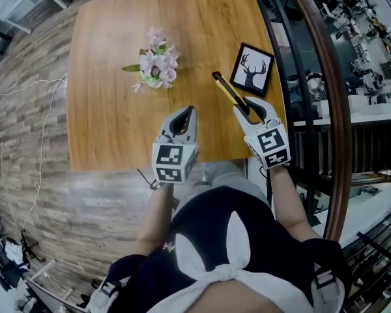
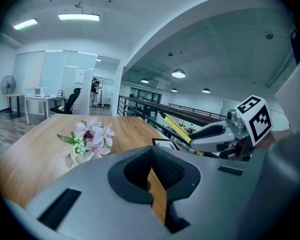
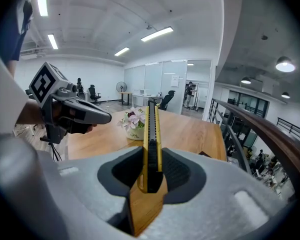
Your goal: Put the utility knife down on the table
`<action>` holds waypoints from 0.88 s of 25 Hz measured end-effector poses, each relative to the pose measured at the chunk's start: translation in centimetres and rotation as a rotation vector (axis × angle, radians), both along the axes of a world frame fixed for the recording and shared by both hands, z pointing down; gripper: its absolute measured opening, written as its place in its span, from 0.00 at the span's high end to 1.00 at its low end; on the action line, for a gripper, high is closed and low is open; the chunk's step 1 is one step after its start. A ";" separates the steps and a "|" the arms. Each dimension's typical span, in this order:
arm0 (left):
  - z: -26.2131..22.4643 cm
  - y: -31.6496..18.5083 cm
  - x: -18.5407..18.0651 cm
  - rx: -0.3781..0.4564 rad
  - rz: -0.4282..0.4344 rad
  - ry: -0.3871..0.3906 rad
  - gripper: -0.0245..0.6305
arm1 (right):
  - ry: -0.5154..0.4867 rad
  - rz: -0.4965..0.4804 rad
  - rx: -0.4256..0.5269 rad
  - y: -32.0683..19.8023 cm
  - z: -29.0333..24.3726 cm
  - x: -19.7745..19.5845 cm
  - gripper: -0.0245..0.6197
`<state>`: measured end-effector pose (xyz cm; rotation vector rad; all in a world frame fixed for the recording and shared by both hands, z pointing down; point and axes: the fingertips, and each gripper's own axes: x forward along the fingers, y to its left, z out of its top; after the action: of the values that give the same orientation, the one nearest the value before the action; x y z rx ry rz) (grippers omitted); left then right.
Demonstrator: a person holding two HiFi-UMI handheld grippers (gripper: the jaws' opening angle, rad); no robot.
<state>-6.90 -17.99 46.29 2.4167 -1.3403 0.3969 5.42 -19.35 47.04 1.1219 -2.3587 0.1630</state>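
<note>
Well, over on the left is a floor (image 1: pixel 26 96) of wood planks, and a thin white cord (image 1: pixel 43 126) lies on it. Next comes the desk (image 1: pixel 111 109), brown and shiny. A little bunch of pink flowers (image 1: pixel 156 64) sits on it in a small white pot, away from the near edge.

A person stands at the near edge of the desk and holds one tool in each hand. The left tongs (image 1: pixel 189 111) hang over the desk, just in front of the flowers. Their tips are pressed together and there is nothing in them. A cube (image 1: pixel 174 161) with black and white squares sits on the back of that tool.

A bit to the right is the knife (image 1: pixel 229 90). It is long, thin, yellow and black. The right tongs (image 1: pixel 246 109) are closed on its back end and grip it tight from both sides. The rest of the knife sticks out in front of them, up in the air over the desk. It is not lying on the desk. The two tools are side by side with a gap between them.

Just to the right of the knife, a small picture (image 1: pixel 252 69) of a black deer head in a black frame lies near the right edge of the desk. Past that edge runs a dark rail (image 1: pixel 327 77).
</note>
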 end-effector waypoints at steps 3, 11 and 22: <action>0.6 -0.4 -0.3 -0.019 -0.003 0.006 0.94 | 0.009 -0.013 -0.016 -0.5 0.8 -0.5 0.78; 1.9 -1.2 -1.3 -0.053 -0.018 0.009 0.94 | 0.036 -0.055 -0.066 -1.1 2.7 -1.8 0.78; 3.6 -1.3 -1.2 -0.101 -0.022 0.011 0.94 | 0.058 -0.106 -0.120 -1.5 5.8 -2.5 0.78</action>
<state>-8.13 -19.33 49.91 2.3170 -1.3086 0.4340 2.91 -20.80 52.81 0.9308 -2.3174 0.2281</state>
